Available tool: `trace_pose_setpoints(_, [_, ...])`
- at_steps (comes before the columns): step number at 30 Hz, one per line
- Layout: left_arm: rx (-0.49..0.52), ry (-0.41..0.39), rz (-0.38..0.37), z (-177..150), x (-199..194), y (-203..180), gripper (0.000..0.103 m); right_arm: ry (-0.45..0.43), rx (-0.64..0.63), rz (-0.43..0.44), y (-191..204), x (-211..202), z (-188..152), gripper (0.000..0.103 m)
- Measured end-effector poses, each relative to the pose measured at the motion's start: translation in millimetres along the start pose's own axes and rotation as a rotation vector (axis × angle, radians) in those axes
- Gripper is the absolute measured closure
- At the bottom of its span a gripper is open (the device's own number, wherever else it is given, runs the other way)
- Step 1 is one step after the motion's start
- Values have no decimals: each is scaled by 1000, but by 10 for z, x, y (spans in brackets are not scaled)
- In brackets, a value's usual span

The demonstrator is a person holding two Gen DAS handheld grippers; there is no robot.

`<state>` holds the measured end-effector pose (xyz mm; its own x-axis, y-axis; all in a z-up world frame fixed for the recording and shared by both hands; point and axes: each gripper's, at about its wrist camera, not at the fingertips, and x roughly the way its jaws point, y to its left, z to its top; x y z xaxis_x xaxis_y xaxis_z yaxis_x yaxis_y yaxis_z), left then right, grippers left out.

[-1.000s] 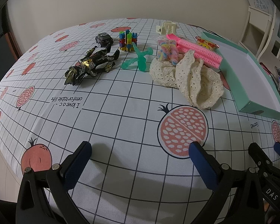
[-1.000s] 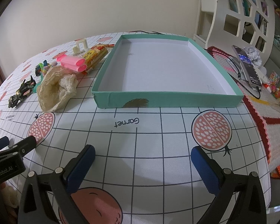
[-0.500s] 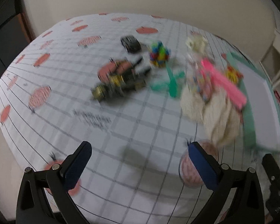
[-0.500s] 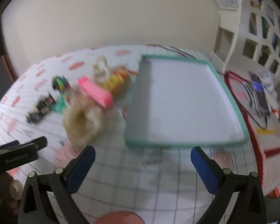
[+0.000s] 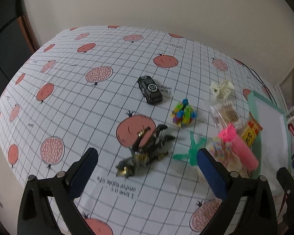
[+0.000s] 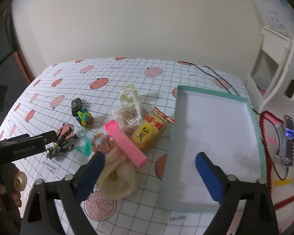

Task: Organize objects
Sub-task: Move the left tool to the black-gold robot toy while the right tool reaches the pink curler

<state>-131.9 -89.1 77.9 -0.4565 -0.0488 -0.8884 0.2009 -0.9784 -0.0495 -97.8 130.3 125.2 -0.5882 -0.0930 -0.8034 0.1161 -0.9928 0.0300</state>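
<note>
My left gripper [image 5: 147, 168] hangs open above the tablecloth, with the black-and-gold toy figure [image 5: 145, 152] lying between its fingers and nothing gripped. A black toy car [image 5: 150, 89], a colourful bead cluster [image 5: 183, 114] and a green plastic piece [image 5: 192, 149] lie beyond it. My right gripper [image 6: 150, 171] is open too, straddling the near left wall of the empty teal box [image 6: 211, 137]. Left of the box lie a pink stick [image 6: 125, 143], a cream lace cloth [image 6: 117, 178], a yellow snack packet [image 6: 147, 133] and a cream hair claw [image 6: 129, 95].
A clear bag of toothpicks [image 6: 128, 115] lies by the hair claw. A phone [image 6: 289, 139] and cables rest on a red-edged mat right of the box. White shelving [image 6: 274, 58] stands at the right. The left gripper's body [image 6: 25, 146] reaches in at the left of the right wrist view.
Both grippers have risen and moved forward over the table. The left one now hangs over the toy figure; the right one now straddles the box's left wall. No object has been moved.
</note>
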Motion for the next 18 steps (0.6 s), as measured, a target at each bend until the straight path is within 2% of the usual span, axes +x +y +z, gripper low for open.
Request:
trace_pose_setpoints(3, [8, 27, -10, 96, 127, 12, 5, 24, -41, 17, 79, 160, 90, 24])
trace_pose_setpoints(5, [3, 33, -24, 120, 178, 23, 5, 41, -57, 29, 110, 262, 125, 27])
trace_pose_setpoints(7, [22, 31, -14, 156, 230, 13, 5, 66, -77, 44, 175, 393, 170, 38])
trace_pose_setpoints(9, [51, 27, -8, 171, 269, -12, 5, 80, -92, 55, 234, 490, 198, 43])
trace_pose_setpoints(12, [63, 40, -23, 181, 346, -19, 5, 98, -72, 100, 261, 610, 213, 47])
trace_pose_setpoints(18, [82, 44, -7, 110, 422, 25, 5, 123, -72, 103, 290, 739, 181, 51])
